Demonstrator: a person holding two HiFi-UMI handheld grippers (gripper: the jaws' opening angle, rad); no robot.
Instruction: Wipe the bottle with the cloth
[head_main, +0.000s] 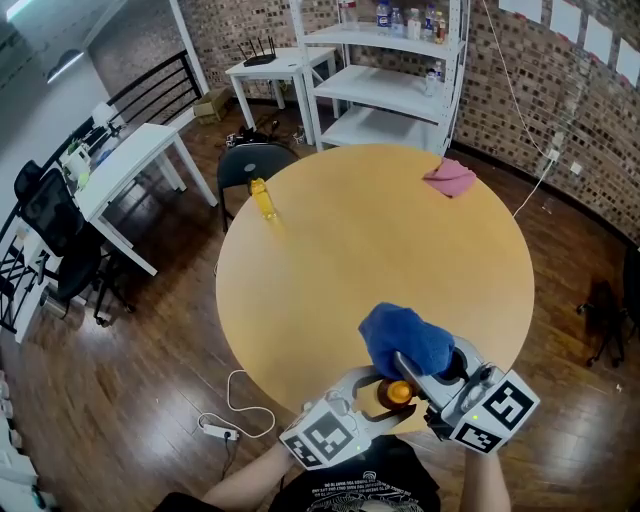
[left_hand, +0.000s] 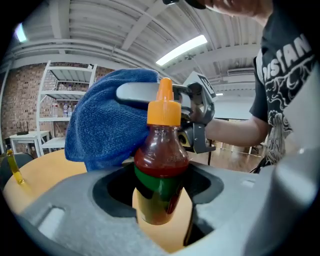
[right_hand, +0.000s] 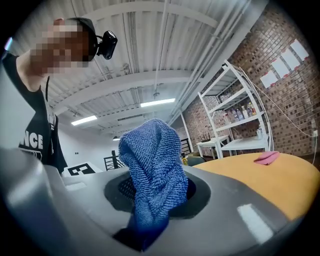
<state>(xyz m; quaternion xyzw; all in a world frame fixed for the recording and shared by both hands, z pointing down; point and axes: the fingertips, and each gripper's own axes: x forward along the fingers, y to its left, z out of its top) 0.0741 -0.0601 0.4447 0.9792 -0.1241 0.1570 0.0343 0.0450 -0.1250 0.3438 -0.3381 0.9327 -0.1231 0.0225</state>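
Note:
A small bottle (head_main: 399, 391) of red sauce with an orange cap and a green label stands upright between the jaws of my left gripper (head_main: 383, 396), which is shut on its body (left_hand: 160, 170). My right gripper (head_main: 418, 368) is shut on a blue cloth (head_main: 405, 338) that bunches up out of its jaws (right_hand: 152, 170). In the left gripper view the cloth (left_hand: 107, 122) lies against the left side of the bottle's neck and shoulder. Both grippers hang over the near edge of the round wooden table (head_main: 340, 250).
A pink cloth (head_main: 450, 177) lies at the table's far right and a yellow bottle (head_main: 262, 198) lies at its far left. Beyond the table are a black chair (head_main: 250, 165), a white shelf unit (head_main: 390, 70) and white side tables. A power strip (head_main: 220, 430) lies on the floor.

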